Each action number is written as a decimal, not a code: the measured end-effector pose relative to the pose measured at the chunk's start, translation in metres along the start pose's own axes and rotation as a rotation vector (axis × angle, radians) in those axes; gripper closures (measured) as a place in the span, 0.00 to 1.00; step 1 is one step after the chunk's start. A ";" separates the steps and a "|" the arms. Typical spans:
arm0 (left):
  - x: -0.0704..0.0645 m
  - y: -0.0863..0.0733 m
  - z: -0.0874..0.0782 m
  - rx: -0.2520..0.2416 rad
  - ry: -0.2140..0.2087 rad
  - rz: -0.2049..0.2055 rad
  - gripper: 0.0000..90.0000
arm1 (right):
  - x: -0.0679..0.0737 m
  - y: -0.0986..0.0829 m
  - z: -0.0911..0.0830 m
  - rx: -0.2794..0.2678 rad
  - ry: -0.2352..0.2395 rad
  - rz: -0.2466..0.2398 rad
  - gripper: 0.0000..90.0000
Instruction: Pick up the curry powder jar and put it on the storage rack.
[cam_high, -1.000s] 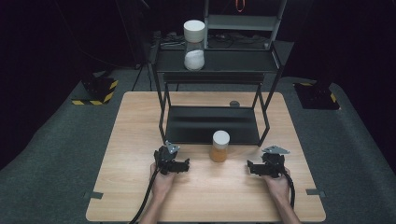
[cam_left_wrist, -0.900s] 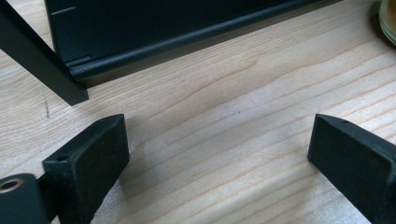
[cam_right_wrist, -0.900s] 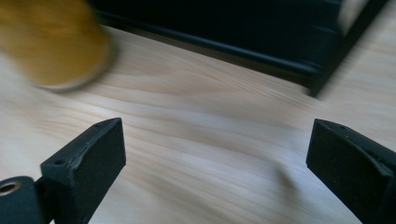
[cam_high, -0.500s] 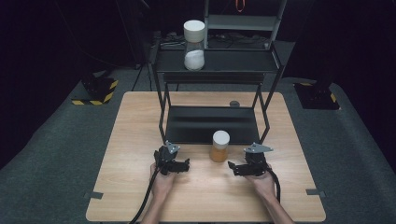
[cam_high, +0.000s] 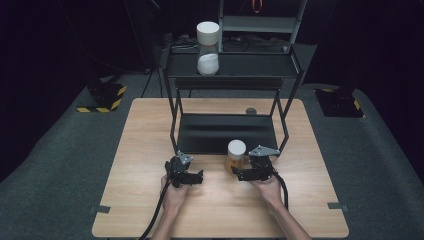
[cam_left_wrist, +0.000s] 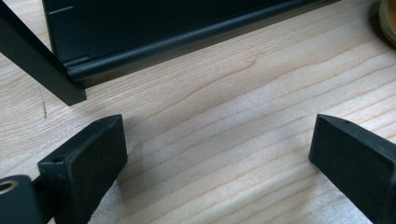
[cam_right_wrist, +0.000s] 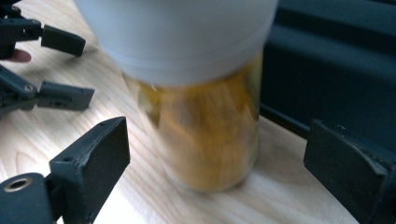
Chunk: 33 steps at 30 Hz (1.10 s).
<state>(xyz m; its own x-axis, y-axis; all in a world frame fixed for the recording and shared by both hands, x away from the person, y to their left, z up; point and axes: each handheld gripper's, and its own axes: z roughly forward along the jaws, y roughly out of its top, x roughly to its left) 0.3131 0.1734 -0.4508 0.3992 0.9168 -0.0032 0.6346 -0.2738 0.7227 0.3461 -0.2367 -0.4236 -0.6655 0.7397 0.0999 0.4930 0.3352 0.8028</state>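
From the high view, the left gripper (cam_high: 194, 178) rests on the wooden table (cam_high: 140, 150) left of centre, near the person's edge, with bare wood around it. Its own view shows its jaws spread wide over empty wood grain, with the black shelf frame (cam_left_wrist: 154, 32) just beyond and an amber sliver of the jar (cam_left_wrist: 387, 18) at the far right corner.

At the middle of the table stands the jar (cam_high: 236, 156), upright with a white lid, just in front of the frame's lower shelf (cam_high: 225, 132). The right gripper view shows yellow-orange contents behind the glass (cam_right_wrist: 205, 135), blurred, and the lid (cam_right_wrist: 177, 32) above.

The right gripper (cam_high: 239, 175) lies just right of the jar; its jaws stand wide on either side of it, not touching. On the frame's top shelf, far from the person, sits a second white-lidded jar (cam_high: 208, 47) with white contents. The table's right part lies bare.
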 end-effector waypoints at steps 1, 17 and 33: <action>0.000 0.000 0.000 0.000 0.000 0.000 0.04 | 0.001 0.001 0.001 -0.003 0.001 -0.002 0.08; 0.000 0.001 0.000 0.003 -0.002 0.000 0.03 | 0.009 0.006 0.015 -0.054 -0.021 -0.008 0.19; 0.000 0.001 0.000 0.003 -0.003 -0.001 0.03 | 0.010 0.003 0.018 -0.087 -0.012 -0.043 0.35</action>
<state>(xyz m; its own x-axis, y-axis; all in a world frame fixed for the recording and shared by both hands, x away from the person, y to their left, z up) 0.3138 0.1731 -0.4506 0.4006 0.9162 -0.0054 0.6366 -0.2741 0.7209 0.3509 -0.2175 -0.4304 -0.6780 0.7328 0.0571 0.4128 0.3154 0.8544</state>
